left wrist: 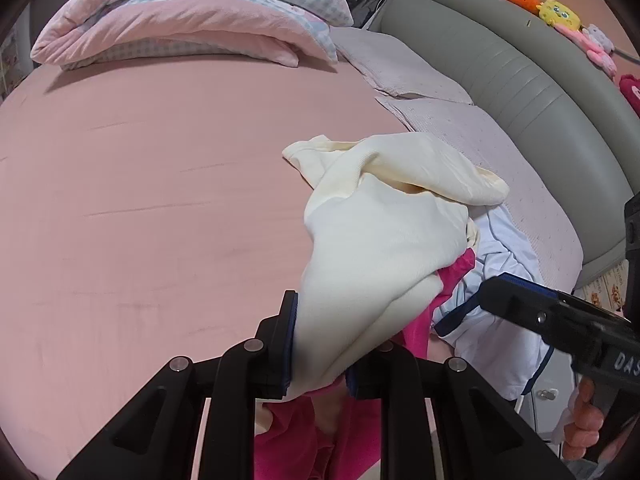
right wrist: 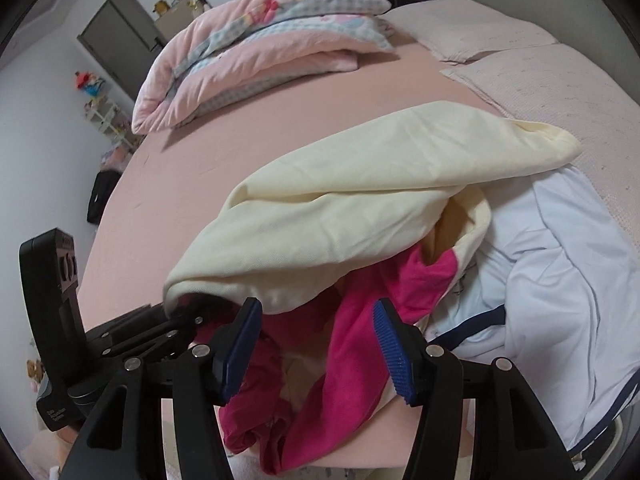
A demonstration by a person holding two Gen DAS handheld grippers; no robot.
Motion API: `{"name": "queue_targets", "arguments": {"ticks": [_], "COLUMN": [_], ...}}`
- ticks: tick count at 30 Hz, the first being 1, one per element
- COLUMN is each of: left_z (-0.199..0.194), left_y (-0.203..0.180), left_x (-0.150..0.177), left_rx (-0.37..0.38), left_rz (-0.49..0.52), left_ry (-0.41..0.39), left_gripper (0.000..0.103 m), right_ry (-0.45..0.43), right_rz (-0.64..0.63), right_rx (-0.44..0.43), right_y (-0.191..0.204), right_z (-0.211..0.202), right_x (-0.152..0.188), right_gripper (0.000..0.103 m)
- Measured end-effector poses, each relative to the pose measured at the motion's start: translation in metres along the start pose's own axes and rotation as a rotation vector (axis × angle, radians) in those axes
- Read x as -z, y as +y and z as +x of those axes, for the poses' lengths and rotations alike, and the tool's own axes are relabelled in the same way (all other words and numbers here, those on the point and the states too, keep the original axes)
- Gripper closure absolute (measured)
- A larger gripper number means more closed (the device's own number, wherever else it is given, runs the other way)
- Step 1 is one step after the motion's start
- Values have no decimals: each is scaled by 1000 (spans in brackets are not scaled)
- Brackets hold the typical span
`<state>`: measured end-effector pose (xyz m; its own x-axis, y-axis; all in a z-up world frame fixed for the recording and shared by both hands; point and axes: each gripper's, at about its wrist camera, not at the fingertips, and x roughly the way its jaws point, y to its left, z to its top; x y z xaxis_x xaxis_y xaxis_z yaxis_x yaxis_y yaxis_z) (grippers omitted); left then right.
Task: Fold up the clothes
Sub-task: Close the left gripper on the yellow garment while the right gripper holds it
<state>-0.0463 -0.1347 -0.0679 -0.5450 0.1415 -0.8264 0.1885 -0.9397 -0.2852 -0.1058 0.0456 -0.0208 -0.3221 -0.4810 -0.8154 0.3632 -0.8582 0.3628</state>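
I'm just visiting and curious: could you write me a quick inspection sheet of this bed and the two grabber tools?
Surface: pink bed sheet, mostly bare.
Job's things: cream garment atop magenta garment and white navy-trimmed garment, unfolded pile.
Clutter: folded pink quilt, two pillows.
Grippers: left gripper clamped on the cream garment; right gripper open over the magenta garment.
Cables: nothing seen.
Surroundings: grey headboard with plush toys, dark door.

The cream garment (left wrist: 372, 248) drapes over the left hand-held gripper (left wrist: 320, 354), hiding its right pad, the pink garment (right wrist: 360, 344) runs off below the bed's edge, and the white garment (right wrist: 560, 280) is cut off at the right.
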Motion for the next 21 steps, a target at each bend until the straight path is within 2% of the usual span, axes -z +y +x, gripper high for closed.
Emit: {"name": "queue_targets", "arguments": {"ticks": [4, 7, 10, 14, 21], "left_z": [-1, -2, -3, -2, -2], "left_y": [0, 3, 10, 13, 10], "left_x": [0, -1, -1, -2, -2], "left_rx": [-10, -26, -26, -32, -84], "left_rz": [1, -12, -43, -59, -39], "left_ry": [-5, -5, 4, 15, 12], "left_gripper": [86, 86, 86, 86, 86], "right_ry": [18, 41, 50, 47, 72], "right_rz": [69, 171, 250, 299, 305], "right_rx": [-26, -113, -156, -131, -135], "right_y": [-12, -28, -39, -43, -35], "right_z": [7, 16, 28, 43, 68], "right_x": [-6, -7, -9, -16, -31], "right_gripper": [46, 46, 46, 46, 46]}}
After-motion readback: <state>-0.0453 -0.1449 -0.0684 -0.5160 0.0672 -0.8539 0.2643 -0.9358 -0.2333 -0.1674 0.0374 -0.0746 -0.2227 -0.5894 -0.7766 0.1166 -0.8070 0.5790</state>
